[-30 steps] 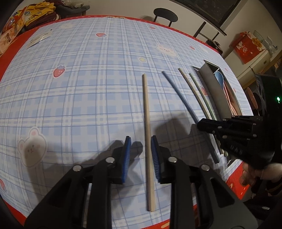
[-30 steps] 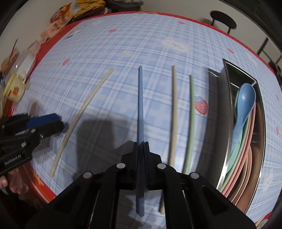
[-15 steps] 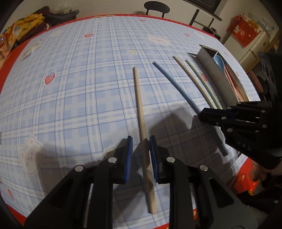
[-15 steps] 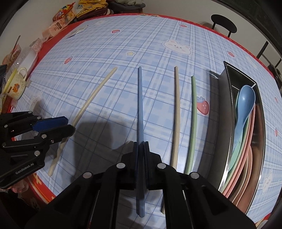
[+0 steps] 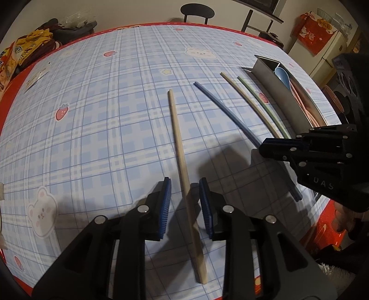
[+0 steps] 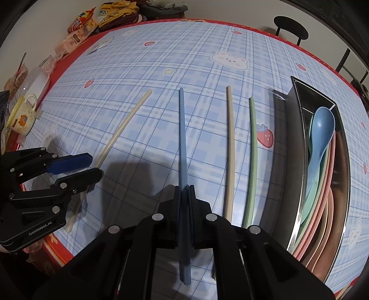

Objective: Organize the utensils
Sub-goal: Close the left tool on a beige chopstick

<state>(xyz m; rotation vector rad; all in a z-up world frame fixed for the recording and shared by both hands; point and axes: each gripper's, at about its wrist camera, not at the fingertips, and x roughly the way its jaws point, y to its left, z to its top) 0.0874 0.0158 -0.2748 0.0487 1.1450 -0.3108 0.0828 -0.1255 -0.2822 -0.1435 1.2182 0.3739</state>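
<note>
Blue plaid cloth: covers the tabletop (image 6: 207,46), printed with bears and strawberries, red border at the edges.
Chopsticks, counted: four lie on the cloth, none touching another: one cream chopstick (image 5: 184,161), one blue chopstick (image 6: 183,143), one beige chopstick (image 6: 230,147), one green chopstick (image 6: 252,157).
Left tool (image 5: 184,200): its two pads stand apart on either side of the cream chopstick, which lies between them with a gap on each side; the jaws have just been opening a little.
Right tool (image 6: 184,191): pressed together on the blue chopstick near its closer end, the stick running out ahead between the pads.
Metal tray (image 6: 283,143): one, at the right side of the cloth, just beyond the green chopstick.
Spoons (image 6: 320,138): stacked lengthwise in the tray, a blue one on top, then green and pink below; the lower ones overlap so closely that I cannot count them, perhaps four or five.
Right wrist view only: a yellow-rimmed mug (image 6: 22,117) and snack packets (image 6: 80,30) at the left edge, and the full depth of the tray.
Left wrist view only: a red box (image 5: 316,32) on a pale cabinet off to the right, and the near tip of the cream chopstick.
Both views: a black round stool (image 5: 197,10) beyond the far edge.
</note>
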